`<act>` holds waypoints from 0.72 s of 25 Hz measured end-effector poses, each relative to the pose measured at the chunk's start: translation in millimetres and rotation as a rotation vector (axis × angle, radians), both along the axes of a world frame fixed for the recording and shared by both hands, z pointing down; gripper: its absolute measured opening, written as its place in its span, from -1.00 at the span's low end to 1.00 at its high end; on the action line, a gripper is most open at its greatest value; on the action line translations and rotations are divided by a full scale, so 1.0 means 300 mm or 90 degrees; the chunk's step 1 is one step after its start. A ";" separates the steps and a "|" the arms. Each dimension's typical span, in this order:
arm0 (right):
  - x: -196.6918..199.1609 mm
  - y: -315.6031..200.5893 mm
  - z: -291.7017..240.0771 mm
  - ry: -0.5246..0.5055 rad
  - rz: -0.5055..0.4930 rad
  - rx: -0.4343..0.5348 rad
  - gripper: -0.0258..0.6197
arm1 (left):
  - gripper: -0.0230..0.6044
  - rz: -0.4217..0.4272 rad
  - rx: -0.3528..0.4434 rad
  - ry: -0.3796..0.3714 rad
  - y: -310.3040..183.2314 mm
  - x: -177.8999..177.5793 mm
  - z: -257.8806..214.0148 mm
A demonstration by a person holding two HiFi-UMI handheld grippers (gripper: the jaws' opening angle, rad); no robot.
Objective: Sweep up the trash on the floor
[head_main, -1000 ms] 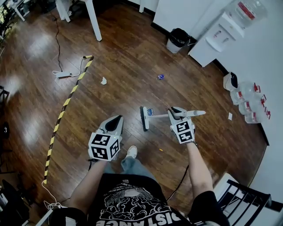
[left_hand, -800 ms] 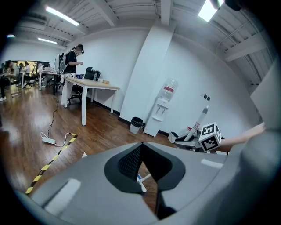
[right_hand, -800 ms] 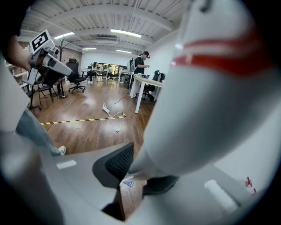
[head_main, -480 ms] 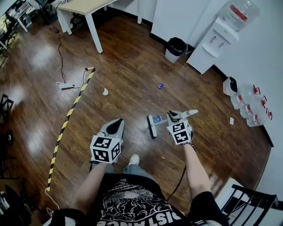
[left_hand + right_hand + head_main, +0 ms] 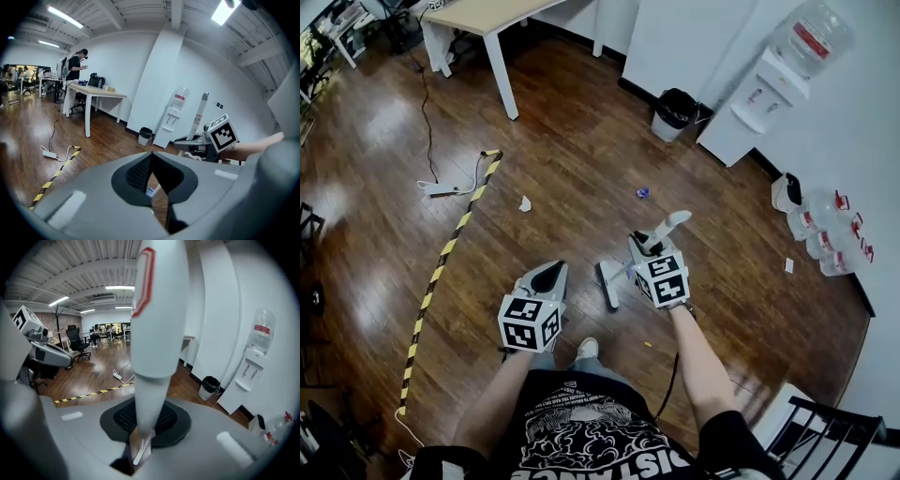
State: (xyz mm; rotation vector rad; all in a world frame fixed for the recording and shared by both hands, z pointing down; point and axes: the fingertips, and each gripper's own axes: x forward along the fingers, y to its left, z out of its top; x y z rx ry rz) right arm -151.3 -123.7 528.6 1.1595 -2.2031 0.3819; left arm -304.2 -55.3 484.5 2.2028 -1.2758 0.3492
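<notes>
Trash, one blue scrap (image 5: 642, 192), lay ahead of the right claw (image 5: 651, 246), which clenched the broom (image 5: 609, 279); the left claw (image 5: 548, 273) was closed on nothing.

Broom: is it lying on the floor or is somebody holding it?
Held. The right tongs are shut on the handle of the broom, and the handle sticks up past them.

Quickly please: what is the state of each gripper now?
Left gripper: closed, nothing between its jaws.
Right gripper: closed on the broom handle.
</notes>
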 end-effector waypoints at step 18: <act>-0.816 -0.524 -0.088 -0.151 0.023 -0.055 -0.79 | -0.91 -0.014 -0.032 0.040 -0.582 -0.579 0.040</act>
